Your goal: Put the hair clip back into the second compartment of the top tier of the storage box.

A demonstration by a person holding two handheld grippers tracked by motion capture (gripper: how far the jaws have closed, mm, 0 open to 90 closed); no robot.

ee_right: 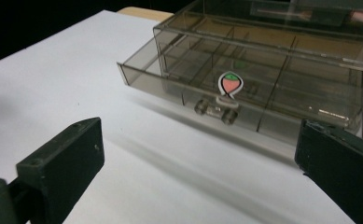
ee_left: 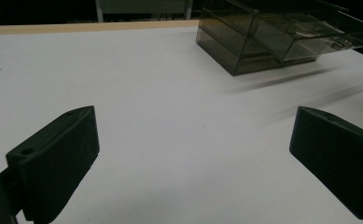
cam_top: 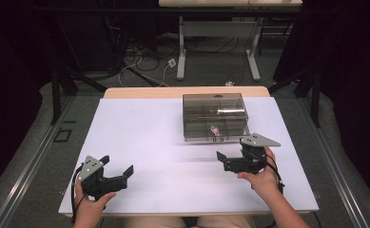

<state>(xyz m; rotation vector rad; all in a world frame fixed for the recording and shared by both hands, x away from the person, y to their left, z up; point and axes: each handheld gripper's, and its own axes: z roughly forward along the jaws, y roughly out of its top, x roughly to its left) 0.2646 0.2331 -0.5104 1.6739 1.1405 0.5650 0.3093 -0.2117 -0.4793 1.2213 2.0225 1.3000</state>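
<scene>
While the smoky clear drawer box (cam_top: 215, 116) sits toward the far right of the white counter (cam_top: 140, 137), its lower drawer (ee_right: 207, 100) stands slightly out, knob (ee_right: 215, 111) facing the person, long axis across the counter. Right gripper (cam_top: 231, 160), fingers spread and empty, is near and just in front; left gripper (cam_top: 117, 172), also spread, well apart. Dark room behind, cables on the floor (cam_top: 144, 61).

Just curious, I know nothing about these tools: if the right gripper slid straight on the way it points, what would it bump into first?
Probably the clear drawer box: the right gripper, jaws wide apart, faces its slightly pulled-out drawer front, near the small handle. Depth is uncertain.
</scene>
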